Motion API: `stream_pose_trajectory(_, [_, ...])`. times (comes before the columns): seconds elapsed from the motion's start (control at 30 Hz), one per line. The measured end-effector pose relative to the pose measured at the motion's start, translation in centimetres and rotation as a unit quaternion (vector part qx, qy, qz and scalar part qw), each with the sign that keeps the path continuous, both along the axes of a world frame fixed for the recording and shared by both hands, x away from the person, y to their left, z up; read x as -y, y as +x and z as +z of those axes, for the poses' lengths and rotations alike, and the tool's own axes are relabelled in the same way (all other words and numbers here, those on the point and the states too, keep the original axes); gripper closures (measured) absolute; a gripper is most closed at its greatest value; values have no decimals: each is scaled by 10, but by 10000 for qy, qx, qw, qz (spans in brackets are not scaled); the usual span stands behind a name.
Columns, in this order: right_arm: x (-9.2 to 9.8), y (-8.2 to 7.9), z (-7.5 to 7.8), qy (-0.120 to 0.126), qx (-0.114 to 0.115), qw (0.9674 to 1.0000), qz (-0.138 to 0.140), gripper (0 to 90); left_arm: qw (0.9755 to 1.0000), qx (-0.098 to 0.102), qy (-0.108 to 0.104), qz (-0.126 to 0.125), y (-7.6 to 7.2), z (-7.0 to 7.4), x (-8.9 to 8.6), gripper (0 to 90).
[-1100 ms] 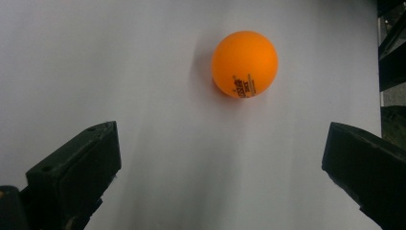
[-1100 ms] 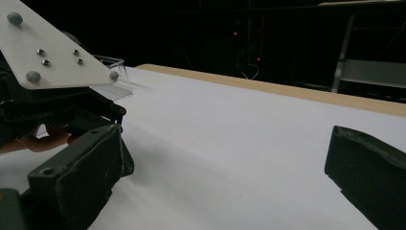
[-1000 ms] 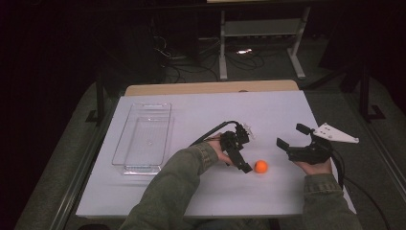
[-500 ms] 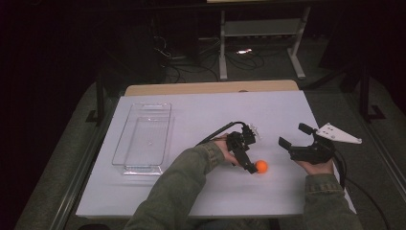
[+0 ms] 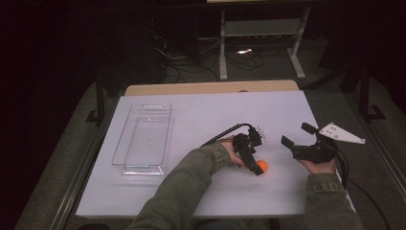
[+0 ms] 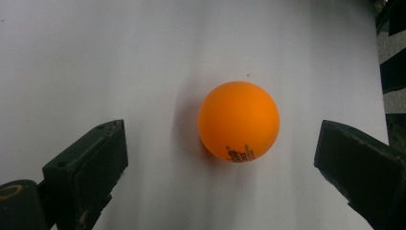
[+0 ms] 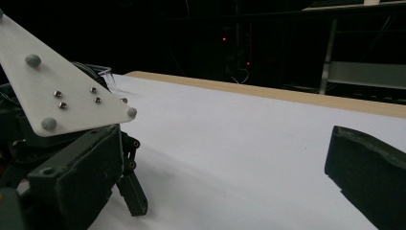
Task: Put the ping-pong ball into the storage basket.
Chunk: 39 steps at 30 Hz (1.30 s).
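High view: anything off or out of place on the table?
Nothing stands out. The orange ball sits intact on the white table, between the open jaws of the left gripper. The clear tray stands upright and empty at the left. The right gripper is open, holding nothing.

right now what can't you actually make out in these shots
- Small printed mark on the round orange plastic ball, left gripper view: too small and blurred to read.
- Ball's near side, high view: covered by the left tool, so contact cannot be told.
- Right tool, right gripper view: its black fingers are cut off by the frame edges.
- Clear rectangular plastic tray, high view: its floor is too faint to check.
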State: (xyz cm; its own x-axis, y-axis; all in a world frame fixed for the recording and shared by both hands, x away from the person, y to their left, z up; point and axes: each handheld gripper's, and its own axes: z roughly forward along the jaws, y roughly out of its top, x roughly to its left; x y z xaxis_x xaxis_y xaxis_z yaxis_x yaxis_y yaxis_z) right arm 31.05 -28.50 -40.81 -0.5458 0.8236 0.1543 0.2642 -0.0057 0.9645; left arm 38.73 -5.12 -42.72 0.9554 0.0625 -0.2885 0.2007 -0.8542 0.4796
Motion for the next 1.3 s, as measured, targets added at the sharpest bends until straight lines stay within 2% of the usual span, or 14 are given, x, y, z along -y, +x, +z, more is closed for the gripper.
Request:
stream_pose_trajectory(0.4, [2, 0, 0, 6, -2, 10000, -9, 0, 9998, -117, -116, -107, 1, -2, 2, 224])
stream_pose_trajectory(0.57, [1, 1, 0, -2, -7, 10000, -7, 0, 9998, -58, -114, -152, 0, -3, 2, 249])
stream_pose_trajectory(0.7, [1, 1, -1, -13, -13, 10000, -6, 0, 9996, -42, -131, -233, -1, -4, 3, 308])
stream_pose_trajectory(0.9, [1, 1, -1, -17, -6, 10000, 2, 0, 9992, 14, -137, -373, -4, -4, 4, 497])
stream_pose_trajectory(1.1, [1, 1, -1, -12, -11, 10000, -2, 0, 9989, 74, -159, -439, -6, -3, 4, 502])
stream_pose_trajectory(1.3, [1, 1, -1, -23, -22, 10000, 11, 0, 9991, 88, -164, -392, -6, 0, 3, 503])
